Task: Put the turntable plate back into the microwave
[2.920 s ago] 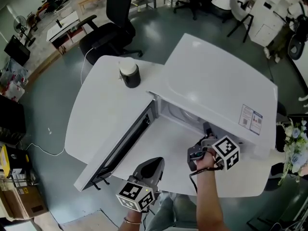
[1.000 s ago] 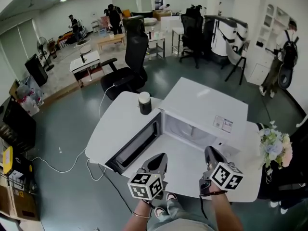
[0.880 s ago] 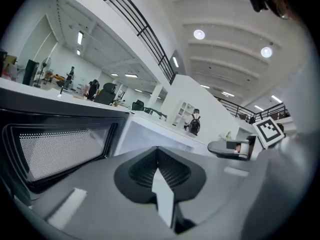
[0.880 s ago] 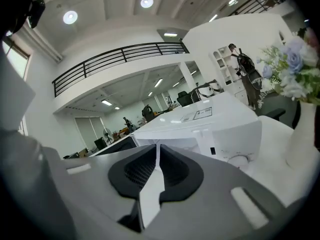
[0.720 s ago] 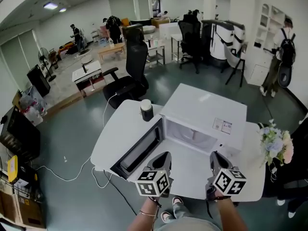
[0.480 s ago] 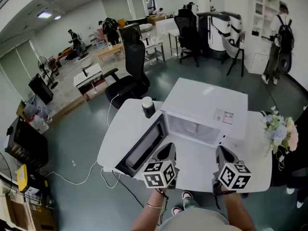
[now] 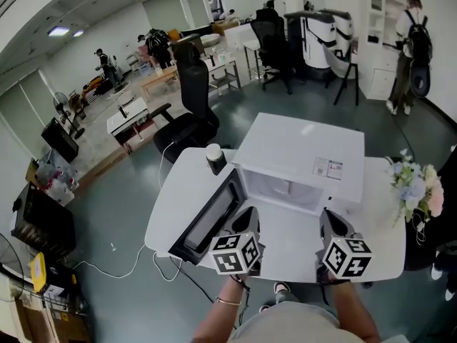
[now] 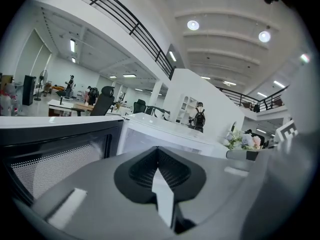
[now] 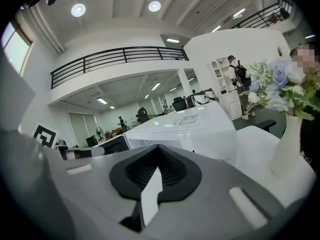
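The white microwave (image 7: 300, 148) stands on the white table (image 7: 178, 191) with its door (image 7: 207, 216) swung open to the left. Its pale cavity (image 7: 282, 186) faces me; I cannot make out the turntable plate inside. My left gripper (image 7: 247, 222) hovers above the table's near edge in front of the door, shut with nothing in it. My right gripper (image 7: 333, 224) is level with it on the right, also shut and holding nothing. In the left gripper view the shut left gripper (image 8: 158, 159) points at the microwave (image 8: 165, 134). In the right gripper view the right gripper (image 9: 156, 156) does the same.
A black cup with a white lid (image 7: 214, 158) stands on the table behind the door. A vase of flowers (image 7: 414, 188) sits at the table's right edge, close to my right gripper. A black office chair (image 7: 187, 113) and other desks stand beyond.
The right gripper has drawn back from the microwave's opening to the near table edge. My head has lifted, so the room shows more. Both grippers rose slightly.
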Tool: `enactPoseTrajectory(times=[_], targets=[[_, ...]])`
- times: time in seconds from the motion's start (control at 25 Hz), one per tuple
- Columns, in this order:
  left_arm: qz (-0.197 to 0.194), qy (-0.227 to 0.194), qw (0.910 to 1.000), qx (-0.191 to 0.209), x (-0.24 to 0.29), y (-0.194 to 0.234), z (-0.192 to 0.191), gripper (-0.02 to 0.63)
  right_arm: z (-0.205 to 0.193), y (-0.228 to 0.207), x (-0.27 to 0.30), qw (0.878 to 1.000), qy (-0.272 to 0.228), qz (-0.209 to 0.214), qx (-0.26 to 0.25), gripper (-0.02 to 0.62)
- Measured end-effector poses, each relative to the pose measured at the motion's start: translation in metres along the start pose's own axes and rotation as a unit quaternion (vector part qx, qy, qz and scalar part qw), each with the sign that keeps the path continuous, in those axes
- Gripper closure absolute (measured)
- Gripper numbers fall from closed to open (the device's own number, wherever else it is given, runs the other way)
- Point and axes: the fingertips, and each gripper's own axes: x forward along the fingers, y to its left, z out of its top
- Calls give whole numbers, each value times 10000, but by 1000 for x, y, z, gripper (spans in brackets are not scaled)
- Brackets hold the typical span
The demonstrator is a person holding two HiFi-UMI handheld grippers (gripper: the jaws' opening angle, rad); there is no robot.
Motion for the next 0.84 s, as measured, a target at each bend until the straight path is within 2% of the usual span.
enactPoseTrajectory(times=[0.44,0.84], targets=[[78,3,9999,-131,0,5,-4,606,-2,9,6,9996,156,150,-165,586],[78,-8,9997,-217,0,9,-9,606,-3,14,7,9990,203,126,-372,586]])
